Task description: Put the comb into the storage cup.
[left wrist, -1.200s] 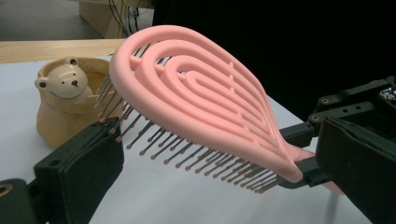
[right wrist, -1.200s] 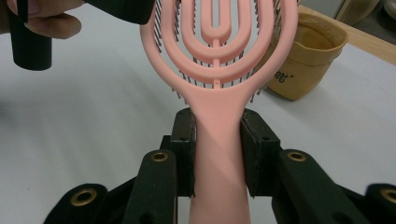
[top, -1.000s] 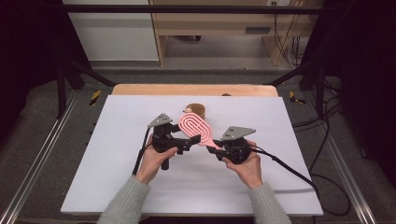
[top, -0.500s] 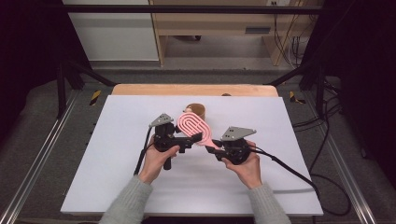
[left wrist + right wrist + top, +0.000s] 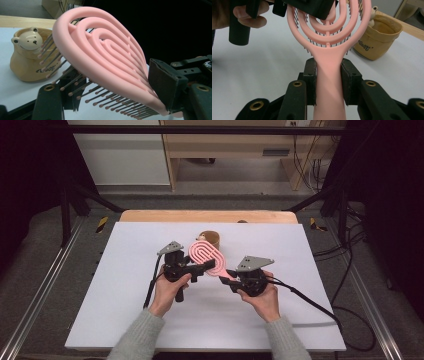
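Partly hidden, unreadable lettering on bear cup

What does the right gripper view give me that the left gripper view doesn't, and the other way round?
Right gripper view: the right gripper is clamped on the pink hairbrush at its handle, with a hand holding the left gripper over the brush head. Left gripper view: the bear face on the rim of the yellow bear pot, and the brush's bristles from the side; the left gripper's jaws have just been closing, the brush head between them. Both: the brush, the pot and the white table.
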The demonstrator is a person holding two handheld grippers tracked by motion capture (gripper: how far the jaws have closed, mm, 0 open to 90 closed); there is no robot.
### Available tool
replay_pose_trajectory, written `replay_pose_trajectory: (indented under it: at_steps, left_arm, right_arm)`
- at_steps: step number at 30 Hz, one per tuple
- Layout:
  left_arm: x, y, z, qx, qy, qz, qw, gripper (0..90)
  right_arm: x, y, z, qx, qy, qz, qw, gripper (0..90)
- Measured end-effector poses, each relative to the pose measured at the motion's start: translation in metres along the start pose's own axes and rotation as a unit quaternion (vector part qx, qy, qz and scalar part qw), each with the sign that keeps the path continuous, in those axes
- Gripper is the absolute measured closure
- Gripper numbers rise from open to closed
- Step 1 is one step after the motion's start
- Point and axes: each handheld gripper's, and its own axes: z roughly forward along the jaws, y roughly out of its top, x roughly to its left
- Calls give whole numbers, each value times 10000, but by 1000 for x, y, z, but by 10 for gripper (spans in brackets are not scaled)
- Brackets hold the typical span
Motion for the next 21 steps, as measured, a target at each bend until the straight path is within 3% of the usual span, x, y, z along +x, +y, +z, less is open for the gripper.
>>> replay_pose_trajectory:
  at_steps: [21]
  left_arm:
    - [1,2,-5,-54,-148,-239,9996,404]
  right_arm:
    - [0,0,1,-84,35,-33,10000,694]
